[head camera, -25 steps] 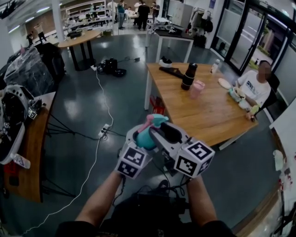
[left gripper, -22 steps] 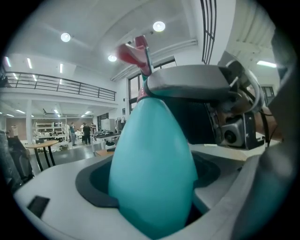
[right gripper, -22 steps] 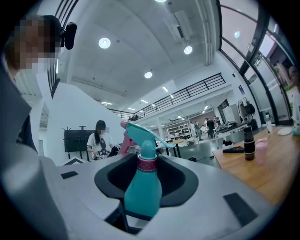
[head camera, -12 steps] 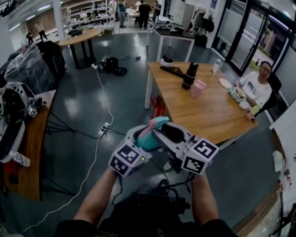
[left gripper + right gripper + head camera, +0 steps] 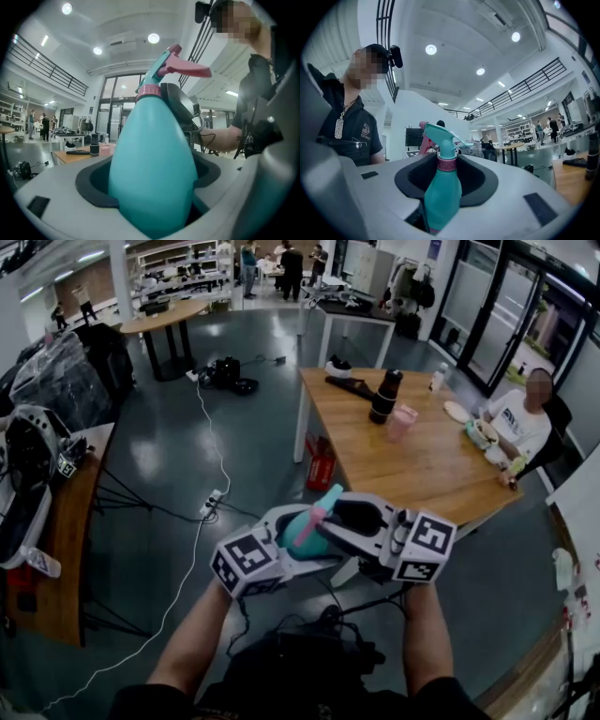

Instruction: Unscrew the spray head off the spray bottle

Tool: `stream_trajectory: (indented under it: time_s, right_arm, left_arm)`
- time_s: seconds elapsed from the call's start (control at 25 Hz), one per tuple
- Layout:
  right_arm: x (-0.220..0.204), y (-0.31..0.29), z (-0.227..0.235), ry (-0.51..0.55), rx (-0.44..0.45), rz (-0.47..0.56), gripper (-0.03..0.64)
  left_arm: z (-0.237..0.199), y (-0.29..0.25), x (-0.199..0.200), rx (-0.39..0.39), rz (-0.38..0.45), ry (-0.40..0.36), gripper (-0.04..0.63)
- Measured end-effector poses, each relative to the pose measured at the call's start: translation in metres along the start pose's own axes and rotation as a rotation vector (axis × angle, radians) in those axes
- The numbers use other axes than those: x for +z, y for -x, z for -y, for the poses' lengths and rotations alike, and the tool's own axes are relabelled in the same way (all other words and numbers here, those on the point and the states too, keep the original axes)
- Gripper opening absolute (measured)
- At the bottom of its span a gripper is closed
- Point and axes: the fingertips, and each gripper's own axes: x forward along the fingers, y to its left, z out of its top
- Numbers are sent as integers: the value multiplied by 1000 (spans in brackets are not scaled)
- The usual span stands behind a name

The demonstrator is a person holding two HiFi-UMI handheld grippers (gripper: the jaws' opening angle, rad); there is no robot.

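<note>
Since the twist has to run about the bottle's long axis, what matters is how that axis sits btwn the two grippers. The left gripper [image 5: 286, 538] is clamped on the fat teal body of the spray bottle [image 5: 154, 168], base toward its camera. So the bottle runs along its jaws & tapers away to the pink collar [image 5: 149, 89] and spray head [image 5: 161, 63], w/ the pink trigger [image 5: 187, 70] sticking out sideways. The whole thing is held in mid-air over the floor [image 5: 169, 474], wooden table [image 5: 412, 465] well beyond.

In the head view the bottle leans up & to the right, i.e. head end toward the right gripper [image 5: 445, 178], which is the nearer one to the head. Its jaws have just been closing, w/ the bottle's narrow top btwn them. They look pressed on the teal neck at or just under the collar, and the head pokes out past the tips. Can't tell if the pads bite the collar or only the teal below it.

That's prob. the crux: a grip on the collar would turn the head off, while a grip on the teal neck would only fight the left gripper.
</note>
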Motion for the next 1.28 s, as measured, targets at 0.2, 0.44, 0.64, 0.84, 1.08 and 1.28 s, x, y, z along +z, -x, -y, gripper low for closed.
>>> stream_trajectory:
  time_s: [0.2, 0.44, 0.64, 0.84, 1.08, 1.28]
  right_arm:
    - [2, -1, 3, 20, -27, -5, 143]
    - [3, -2, 19, 35, -180, 11, 158]
    - [10, 0, 14, -11, -242, 65, 158]
    - [17, -18, 0, -38, -240, 86, 158]
    - [12, -30, -4, -24, -224, 31, 158]
    - [9, -27, -3, -19, -220, 8, 144]
  left_arm:
    - [-5, 0, 2, 44, 26, 7, 439]
    - [-38, 8, 4, 236, 74, 34, 439]
    - [-64, 18, -2, 412, 62, 53, 439]
    - [-74, 21, -7, 476, 46, 48, 439]
    - [-72, 18, -5, 472, 42, 35, 439]
    - [-71, 21, -4, 452, 56, 45, 439]
